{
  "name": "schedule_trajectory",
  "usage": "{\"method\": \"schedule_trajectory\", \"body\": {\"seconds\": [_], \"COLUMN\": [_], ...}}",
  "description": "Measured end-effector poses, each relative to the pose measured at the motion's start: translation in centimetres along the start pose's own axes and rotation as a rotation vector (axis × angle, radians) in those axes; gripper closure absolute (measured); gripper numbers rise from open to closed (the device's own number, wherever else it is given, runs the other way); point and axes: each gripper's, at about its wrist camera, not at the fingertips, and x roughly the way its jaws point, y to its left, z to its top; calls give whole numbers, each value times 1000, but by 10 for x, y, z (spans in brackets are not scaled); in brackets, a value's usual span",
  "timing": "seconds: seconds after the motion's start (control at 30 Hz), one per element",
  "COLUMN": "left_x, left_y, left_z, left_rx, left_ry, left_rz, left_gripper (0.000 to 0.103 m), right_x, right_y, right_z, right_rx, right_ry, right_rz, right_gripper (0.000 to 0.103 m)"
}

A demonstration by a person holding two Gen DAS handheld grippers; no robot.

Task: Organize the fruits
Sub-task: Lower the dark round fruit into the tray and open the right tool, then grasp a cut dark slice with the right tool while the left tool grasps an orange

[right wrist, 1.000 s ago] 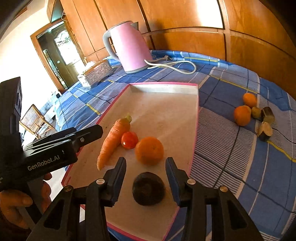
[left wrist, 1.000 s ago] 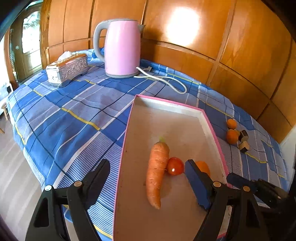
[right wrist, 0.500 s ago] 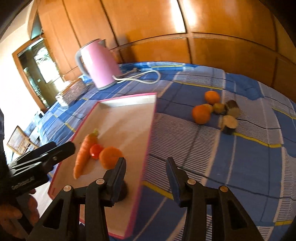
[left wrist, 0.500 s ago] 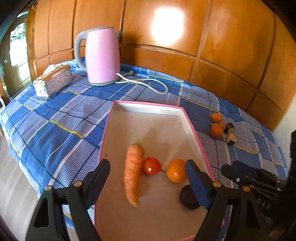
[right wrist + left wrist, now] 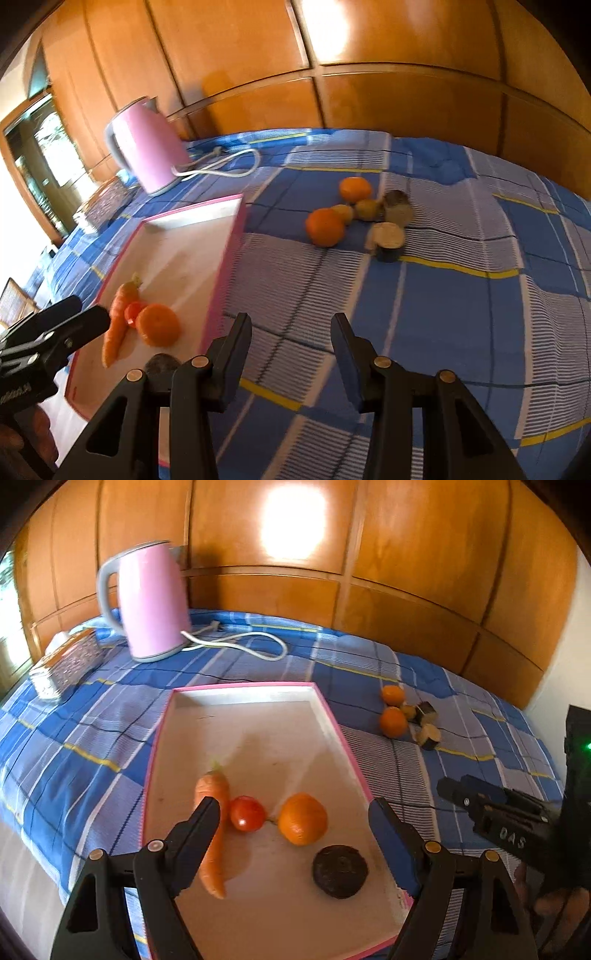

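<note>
Shallow rectangular tray with pink rim and pale floor (image 5: 334,723) lies on the blue checked tablecloth (image 5: 85,738). Inside, at the near end: long orange carrot (image 5: 216,864) with green stub, lying lengthwise; small red tomato (image 5: 247,812) touching the carrot's right side; round orange (image 5: 303,823) just right of the tomato; dark, flat, round rough-skinned fruit (image 5: 340,866) nearest the tray's near right corner, apart from the orange. Far half of the tray is bare floor.

On the cloth right of the tray, a loose cluster: two oranges (image 5: 325,226), two small yellow-green fruits (image 5: 367,208) between them, and two cut dark-skinned pieces with pale faces (image 5: 388,238). Pieces touch or nearly touch; edges blurred.

Left gripper (image 5: 291,830) hangs over the near end of the tray, jaws spread wide and holding nothing. Tomato and orange lie between the fingers in this view; the left finger overlaps the carrot; the dark fruit sits just inside the right finger.

Right gripper (image 5: 291,339) is over bare cloth just right of the tray's rim, jaws parted, nothing between them. The loose cluster lies well ahead of it, slightly right.

Behind the tray: pink electric kettle (image 5: 149,603) with white cord (image 5: 236,642), silver patterned tissue box (image 5: 66,661) at far left, wooden panelled wall (image 5: 406,554).
</note>
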Motion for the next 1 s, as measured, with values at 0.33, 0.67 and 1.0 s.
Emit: {"method": "schedule_trajectory", "body": {"seconds": [0.33, 0.67, 1.0], "left_x": [15, 33, 53], "left_y": [-23, -40, -47], "left_z": [15, 28, 40], "left_rx": [49, 74, 62], "left_ry": [23, 45, 72], "left_rz": [-68, -101, -118], "left_gripper": [30, 32, 33], "right_x": [2, 12, 37], "right_y": [-43, -65, -68], "right_z": [5, 6, 37], "right_rx": [76, 90, 45], "right_ry": [-5, 14, 8], "right_rz": [-79, -117, -114], "right_gripper": [58, 58, 58]}}
